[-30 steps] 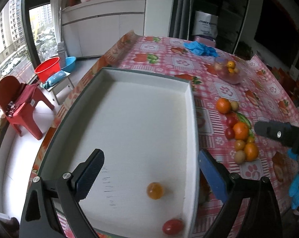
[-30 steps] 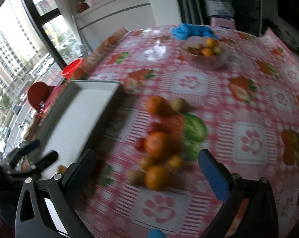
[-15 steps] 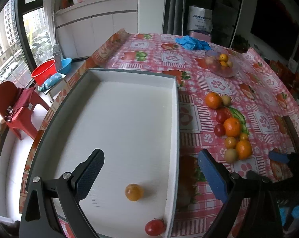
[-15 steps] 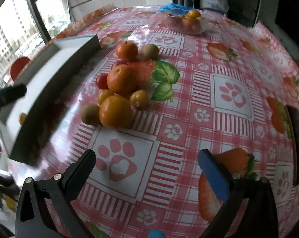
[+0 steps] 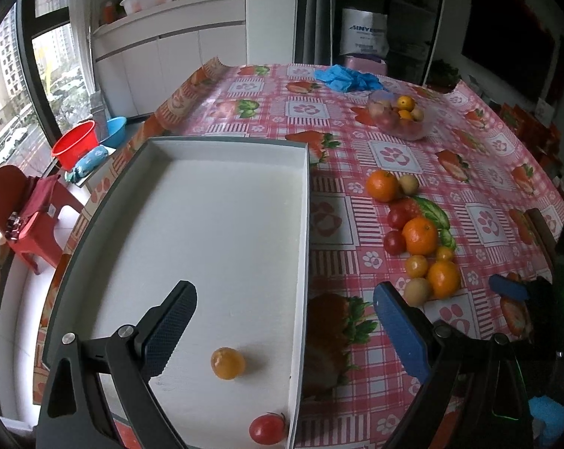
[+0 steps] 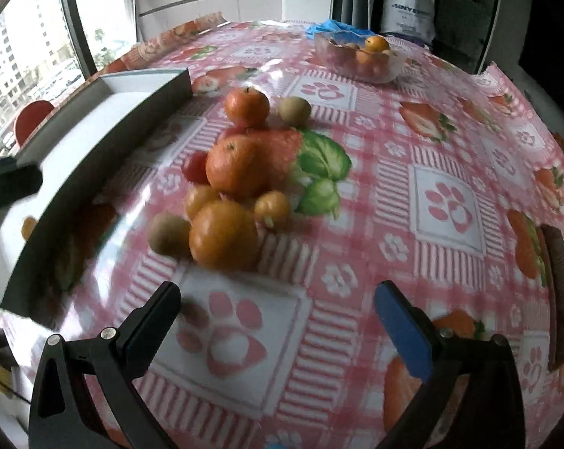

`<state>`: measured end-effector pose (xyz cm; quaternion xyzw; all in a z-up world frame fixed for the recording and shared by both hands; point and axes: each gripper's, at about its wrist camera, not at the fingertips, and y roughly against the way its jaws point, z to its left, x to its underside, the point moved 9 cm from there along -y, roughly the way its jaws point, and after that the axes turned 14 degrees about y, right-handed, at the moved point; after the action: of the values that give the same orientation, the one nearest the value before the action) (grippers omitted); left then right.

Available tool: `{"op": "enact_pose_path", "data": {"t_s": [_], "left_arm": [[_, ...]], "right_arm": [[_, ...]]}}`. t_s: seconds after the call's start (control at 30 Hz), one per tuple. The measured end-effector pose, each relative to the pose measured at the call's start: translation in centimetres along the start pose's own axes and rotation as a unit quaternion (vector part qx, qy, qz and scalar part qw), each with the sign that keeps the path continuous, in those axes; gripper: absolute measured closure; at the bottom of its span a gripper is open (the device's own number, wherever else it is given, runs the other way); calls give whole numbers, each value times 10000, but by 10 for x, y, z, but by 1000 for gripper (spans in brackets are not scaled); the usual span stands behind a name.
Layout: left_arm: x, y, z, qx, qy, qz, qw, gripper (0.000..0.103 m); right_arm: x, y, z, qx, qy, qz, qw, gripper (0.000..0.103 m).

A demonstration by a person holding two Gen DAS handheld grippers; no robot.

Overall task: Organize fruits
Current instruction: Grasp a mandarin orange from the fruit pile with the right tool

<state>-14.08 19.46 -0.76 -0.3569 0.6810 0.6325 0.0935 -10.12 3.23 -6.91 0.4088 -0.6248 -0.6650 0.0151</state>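
Both grippers, left (image 5: 284, 321) and right (image 6: 278, 314), held jaws wide apart and empty; loose oranges and tomatoes (image 6: 229, 183) lay on the tabletop right of the shallow white tray (image 5: 222, 202), which held two small fruits (image 5: 227, 363).

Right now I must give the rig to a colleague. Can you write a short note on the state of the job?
Left gripper: open, holds nothing, above the near end of the white tray.
Right gripper: open, holds nothing, over the tablecloth just before the fruit pile.
Done: one small yellow-orange fruit and one cherry tomato lie in the tray.
Left: the pile's oranges, tomatoes and small fruits are on the table, right of the tray. A clear bowl of fruit stands at the far end.
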Motion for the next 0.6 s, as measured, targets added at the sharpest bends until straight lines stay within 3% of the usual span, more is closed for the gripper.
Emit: {"op": "enact_pose_path", "data": {"t_s": [0.2, 0.3, 0.37, 0.47, 0.6], "left_arm": [[-5, 9, 10, -126, -42, -110, 9999, 7], [-16, 19, 23, -168, 86, -223, 9996, 7], [-21, 24, 28, -183, 156, -268, 9994, 7], [-22, 26, 27, -211, 134, -261, 9993, 7], [-4, 19, -3, -112, -245, -105, 9996, 7]], "right_arm": [[-20, -4, 6, -205, -57, -139, 9997, 19], [-25, -3, 8, -236, -59, -209, 9995, 36], [-28, -2, 10, -352, -56, -300, 9989, 63], [-28, 1, 7, -582, -254, -427, 9971, 65], [-17, 9, -9, -798, -600, -555, 9935, 65]]}}
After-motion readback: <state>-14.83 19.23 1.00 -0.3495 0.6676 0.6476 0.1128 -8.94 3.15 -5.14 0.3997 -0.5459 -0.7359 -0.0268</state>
